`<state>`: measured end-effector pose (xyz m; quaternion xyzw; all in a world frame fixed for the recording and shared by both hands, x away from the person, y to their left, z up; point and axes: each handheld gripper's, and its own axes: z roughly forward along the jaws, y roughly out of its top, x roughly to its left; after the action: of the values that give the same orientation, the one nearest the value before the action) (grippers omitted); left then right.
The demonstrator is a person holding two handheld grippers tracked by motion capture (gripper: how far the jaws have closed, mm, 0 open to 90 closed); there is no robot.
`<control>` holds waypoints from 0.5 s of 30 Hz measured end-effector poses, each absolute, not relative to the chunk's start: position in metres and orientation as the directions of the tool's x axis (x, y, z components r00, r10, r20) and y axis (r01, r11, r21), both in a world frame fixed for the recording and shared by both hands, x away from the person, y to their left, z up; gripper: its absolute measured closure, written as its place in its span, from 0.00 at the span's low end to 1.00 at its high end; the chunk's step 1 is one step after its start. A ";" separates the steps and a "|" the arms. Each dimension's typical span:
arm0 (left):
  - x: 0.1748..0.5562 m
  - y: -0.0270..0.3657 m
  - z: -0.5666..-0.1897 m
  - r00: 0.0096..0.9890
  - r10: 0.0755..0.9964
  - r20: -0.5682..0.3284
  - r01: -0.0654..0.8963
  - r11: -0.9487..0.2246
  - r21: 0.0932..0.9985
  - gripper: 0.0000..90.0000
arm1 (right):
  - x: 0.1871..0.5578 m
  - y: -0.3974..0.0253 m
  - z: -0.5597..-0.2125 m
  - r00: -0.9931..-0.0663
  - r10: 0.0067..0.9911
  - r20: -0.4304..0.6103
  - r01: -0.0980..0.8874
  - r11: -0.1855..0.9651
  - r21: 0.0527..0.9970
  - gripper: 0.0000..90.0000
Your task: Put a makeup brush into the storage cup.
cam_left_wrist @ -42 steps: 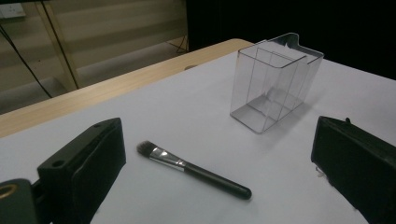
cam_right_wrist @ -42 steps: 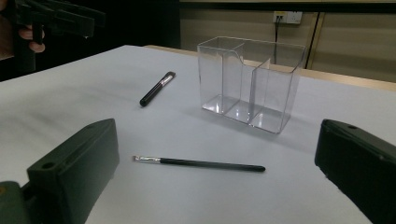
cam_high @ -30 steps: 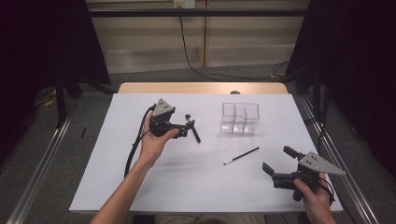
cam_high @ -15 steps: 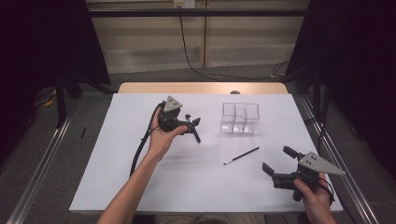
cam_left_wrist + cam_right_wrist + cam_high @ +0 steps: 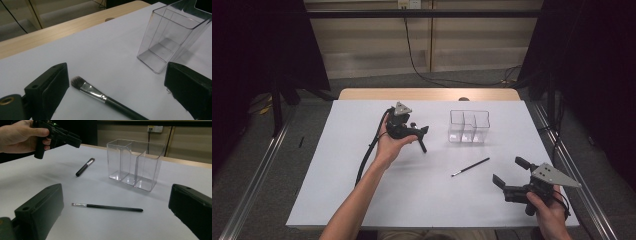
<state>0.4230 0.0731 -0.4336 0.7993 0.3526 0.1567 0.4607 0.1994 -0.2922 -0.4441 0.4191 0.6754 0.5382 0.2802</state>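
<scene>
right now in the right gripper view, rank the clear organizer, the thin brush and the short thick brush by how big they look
1. Clear organizer, largest by far.
2. Thin brush, the longer of the two brushes.
3. Short thick brush, smallest, though it lies farther from the camera, so its true size against the thin brush is unsure.

A white sheet (image 5: 337, 165) covers the table (image 5: 427, 94), whose bare wood edge shows along the far side. Beyond the table runs a pale panelled wall (image 5: 472, 40) with a socket (image 5: 408, 4) high up — a black cable (image 5: 412, 50) drops from it to the grey floor (image 5: 257, 150). Black curtains (image 5: 257, 45) hang left and right of the table, and metal rails (image 5: 257, 175) flank it on the floor.
</scene>
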 end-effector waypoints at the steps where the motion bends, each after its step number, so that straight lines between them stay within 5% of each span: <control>1: 0.424 0.073 -0.435 0.698 0.711 -0.086 0.429 -0.319 0.845 0.07 | 0.199 -0.292 -0.444 -0.491 0.868 0.074 0.266 0.069 0.961 0.00; 15: 0.441 0.076 -0.438 0.682 0.727 -0.080 0.505 -0.390 0.770 0.09 | 0.199 -0.293 -0.444 -0.492 0.867 0.076 0.269 0.069 0.961 0.00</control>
<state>0.4411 0.0764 -0.4383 0.8223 0.3747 0.1366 0.4058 0.1994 -0.2926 -0.4442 0.4204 0.6760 0.5374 0.2782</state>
